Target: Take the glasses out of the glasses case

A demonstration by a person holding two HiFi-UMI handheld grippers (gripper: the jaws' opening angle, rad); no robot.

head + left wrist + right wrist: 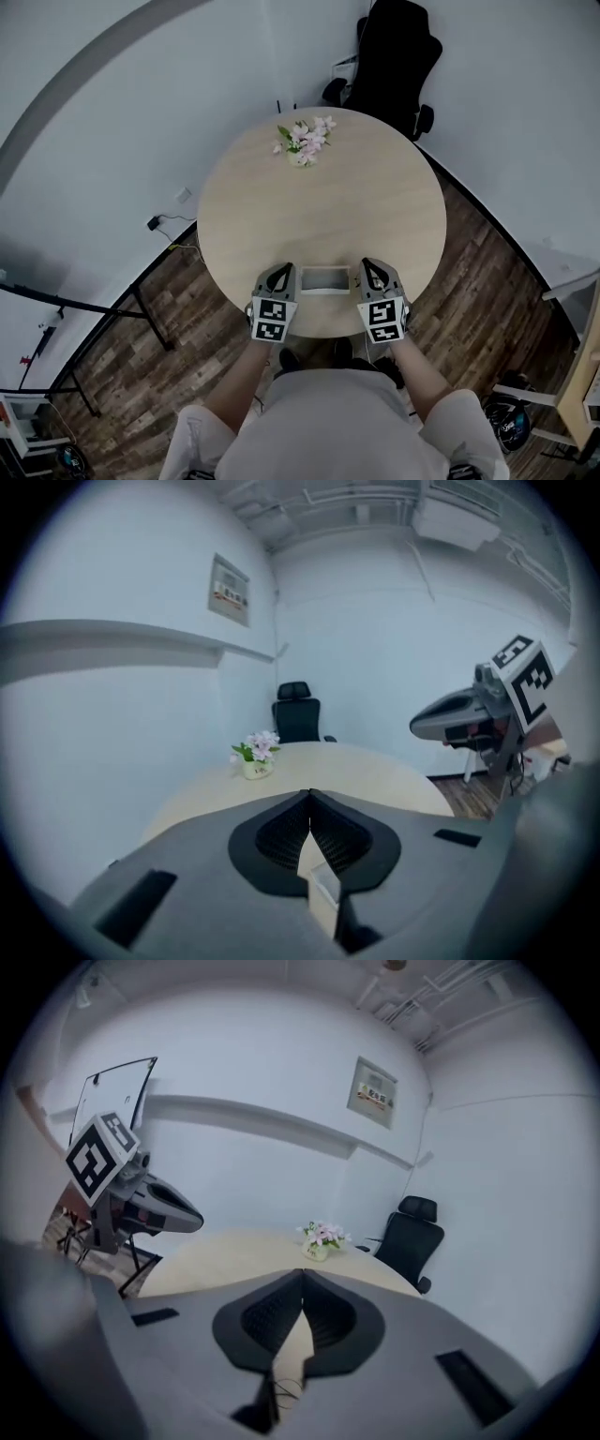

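Both grippers are held over the near edge of a round, pale wooden table, side by side and pointing across it. The left gripper has its jaws closed tip to tip with nothing clamped. In its own view a pale box corner shows through the gap behind the tips. The right gripper is closed the same way and is also empty.

The small rectangular, grey-rimmed glasses case lies flat on the table between the two grippers, just beside each one, and neither gripper holds it. Whether its lid is up cannot be told, and no glasses can be made out.

Well ahead of both grippers, near the far edge, stands a little pot of pink-and-white flowers. A black high-backed office chair sits beyond it against the white wall. A framed notice hangs on the wall to the left of the left gripper. Dark wood-plank floor runs round the table. A black metal frame stands out to the left, and a cable trails at the foot of the wall.
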